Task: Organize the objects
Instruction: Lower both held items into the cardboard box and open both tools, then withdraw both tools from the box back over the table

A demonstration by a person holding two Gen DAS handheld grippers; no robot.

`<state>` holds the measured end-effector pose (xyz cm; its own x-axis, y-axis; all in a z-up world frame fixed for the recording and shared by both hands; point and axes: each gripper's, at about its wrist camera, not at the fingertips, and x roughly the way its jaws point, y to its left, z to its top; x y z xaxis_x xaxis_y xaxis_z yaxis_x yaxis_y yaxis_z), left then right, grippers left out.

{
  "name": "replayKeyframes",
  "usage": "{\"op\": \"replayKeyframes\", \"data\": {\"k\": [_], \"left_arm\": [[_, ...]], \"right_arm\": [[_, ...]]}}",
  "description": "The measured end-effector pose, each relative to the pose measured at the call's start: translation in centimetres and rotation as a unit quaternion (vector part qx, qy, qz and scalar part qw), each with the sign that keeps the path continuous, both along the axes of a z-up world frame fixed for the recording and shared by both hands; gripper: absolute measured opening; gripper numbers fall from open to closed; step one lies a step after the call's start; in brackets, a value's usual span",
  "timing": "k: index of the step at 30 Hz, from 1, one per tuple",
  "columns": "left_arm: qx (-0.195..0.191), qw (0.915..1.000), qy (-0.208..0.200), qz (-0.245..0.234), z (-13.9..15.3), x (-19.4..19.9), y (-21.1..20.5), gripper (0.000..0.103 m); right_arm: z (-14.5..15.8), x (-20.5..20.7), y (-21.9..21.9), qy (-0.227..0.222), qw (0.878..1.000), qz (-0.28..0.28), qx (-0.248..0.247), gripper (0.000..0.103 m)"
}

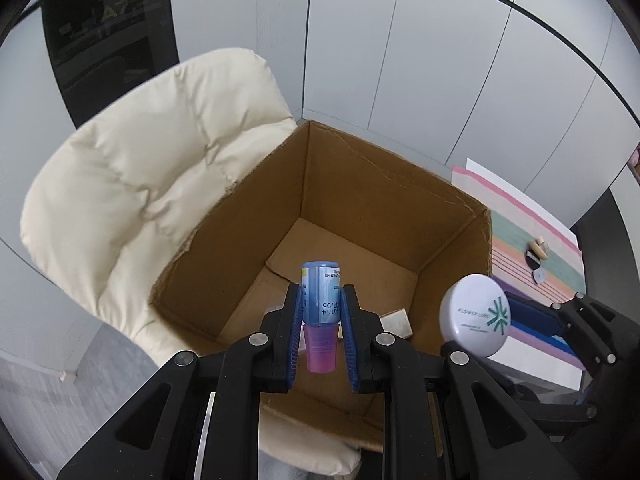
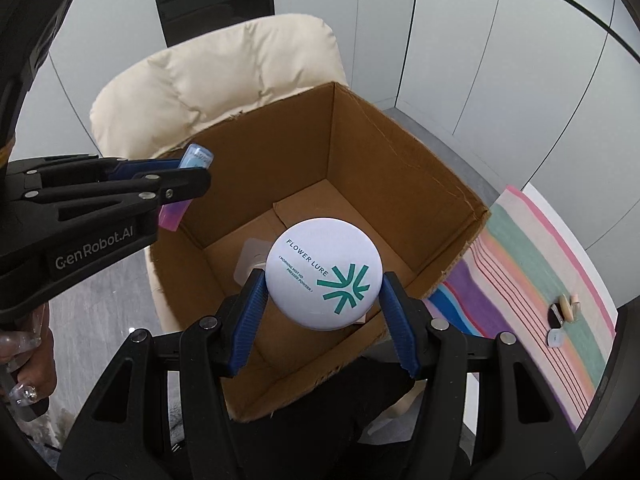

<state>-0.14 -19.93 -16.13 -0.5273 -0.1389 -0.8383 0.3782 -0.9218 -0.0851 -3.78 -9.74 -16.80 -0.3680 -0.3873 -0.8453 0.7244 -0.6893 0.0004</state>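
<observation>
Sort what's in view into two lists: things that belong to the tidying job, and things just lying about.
Part of the job:
- small bottle with pink cap, clamped in the left gripper
- white powder compact, held in the right gripper
- cardboard box below both

Lying about:
- cream cushion
- striped cloth
- small bits on the cloth

Small items (image 2: pixel 564 312) on striped cloth (image 2: pixel 532 264) too small to identify.
</observation>
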Motion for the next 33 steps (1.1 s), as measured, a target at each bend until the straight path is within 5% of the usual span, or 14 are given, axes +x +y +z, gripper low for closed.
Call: {"op": "replayKeyframes", "data": {"k": [2,4,6,7,8,9,33], "left_arm": [[0.01,0.9999,0.002,0.001,-0.5,-0.2,-0.4,0.02],[0.009,0.9999,0.01,0.006,-0.8,-0.2,-0.7,0.038],[0.006,0.9999,-0.003,0.013,-1.0,-0.5,-1.0,0.095],[0.006,0.9997,-0.006,0.021,-0.9,-0.4,-1.2,0.1],[0.01,0.9996,0.002,0.025,-0.7,-0.3,-1.3,0.1],[0.017,0.9996,0.008,0.022,-0.5,-0.2,-1.4,0.1],[0.017,0.9993,0.028,0.02,1.0,1.8,-0.9,0.1]], "right_arm": [[-0.6,-0.5,-0.4,-0.004,1.0,-0.002,0.003,0.06],[-0.9,-0.9,-0.6,-0.009,1.0,-0.004,-0.001,0.06],[-1.0,-1.2,-0.8,-0.015,1.0,-0.002,-0.012,0.065],[-1.1,-1.3,-1.0,-0.018,1.0,0.0,-0.016,0.085],[-1.2,-1.3,-1.1,-0.017,1.0,0.0,-0.017,0.101],[-1.1,-1.3,-1.1,-0.014,1.0,0.0,-0.022,0.103],[0.8,-0.2,0.5,-0.006,0.999,-0.021,-0.032,0.103]]}}
